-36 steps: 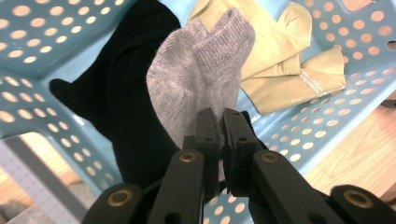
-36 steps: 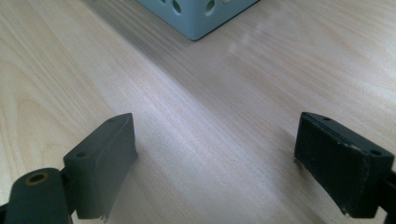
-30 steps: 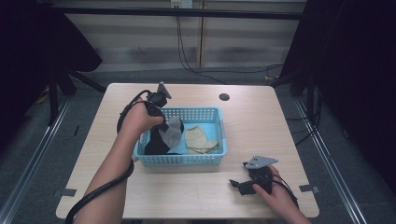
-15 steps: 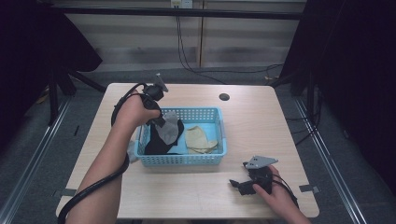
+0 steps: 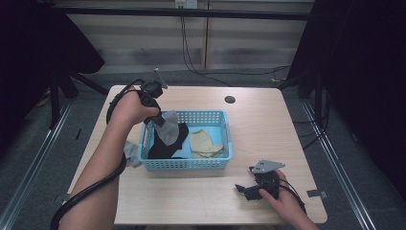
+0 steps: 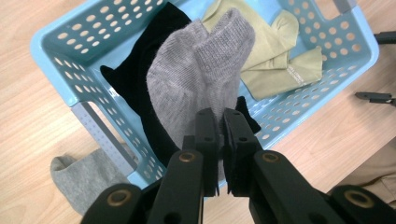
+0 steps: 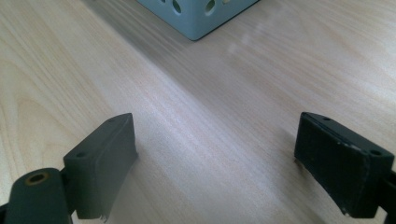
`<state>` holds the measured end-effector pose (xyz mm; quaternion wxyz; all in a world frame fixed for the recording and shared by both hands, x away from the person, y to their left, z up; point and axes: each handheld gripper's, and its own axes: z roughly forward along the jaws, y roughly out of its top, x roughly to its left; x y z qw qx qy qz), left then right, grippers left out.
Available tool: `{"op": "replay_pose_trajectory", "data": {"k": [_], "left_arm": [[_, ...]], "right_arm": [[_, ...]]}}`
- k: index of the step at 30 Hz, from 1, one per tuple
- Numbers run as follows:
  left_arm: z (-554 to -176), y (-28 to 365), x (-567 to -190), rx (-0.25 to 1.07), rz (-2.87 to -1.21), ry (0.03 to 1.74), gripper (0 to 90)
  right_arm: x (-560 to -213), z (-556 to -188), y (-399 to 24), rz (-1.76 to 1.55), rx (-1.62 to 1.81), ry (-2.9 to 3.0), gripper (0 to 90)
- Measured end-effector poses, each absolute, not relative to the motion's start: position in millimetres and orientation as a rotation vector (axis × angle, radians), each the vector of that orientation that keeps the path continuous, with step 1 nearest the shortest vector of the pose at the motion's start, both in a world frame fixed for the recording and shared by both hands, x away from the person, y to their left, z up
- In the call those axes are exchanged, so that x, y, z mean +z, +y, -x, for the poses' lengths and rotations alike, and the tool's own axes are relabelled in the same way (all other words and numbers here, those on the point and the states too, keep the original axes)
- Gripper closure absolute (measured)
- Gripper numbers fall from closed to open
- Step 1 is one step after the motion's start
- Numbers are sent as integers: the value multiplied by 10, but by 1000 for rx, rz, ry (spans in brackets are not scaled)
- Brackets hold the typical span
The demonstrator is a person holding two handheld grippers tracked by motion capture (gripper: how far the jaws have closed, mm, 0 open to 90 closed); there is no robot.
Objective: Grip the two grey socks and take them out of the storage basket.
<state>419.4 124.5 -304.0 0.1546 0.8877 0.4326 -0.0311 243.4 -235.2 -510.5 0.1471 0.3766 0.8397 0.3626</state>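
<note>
we see the left gripper pinching a grey sock, which hangs above the blue basket at the table's centre. inside the basket lie a black sock and, at its 3 o'clock, a yellow-green sock; another grey sock lies on the table just outside the basket's 9 o'clock wall. at the basket's 4 o'clock, the right gripper rests on bare wood, jaws spread wide.

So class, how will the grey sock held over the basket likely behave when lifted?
Probably floppy: the grey sock hangs limp from the left hand-held gripper. Likely light, as one pinched edge carries it. The knit looks grippy, so it seems unlikely to slip.
</note>
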Motion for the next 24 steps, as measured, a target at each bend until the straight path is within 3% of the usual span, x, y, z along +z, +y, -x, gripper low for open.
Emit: {"op": "replay_pose_trajectory", "data": {"k": [24], "left_arm": [[-4145,1663,-2741,-26,-2475,1357,851]], "right_arm": [[-5105,-2434,-2351,-1084,1044,2416,120]]}}
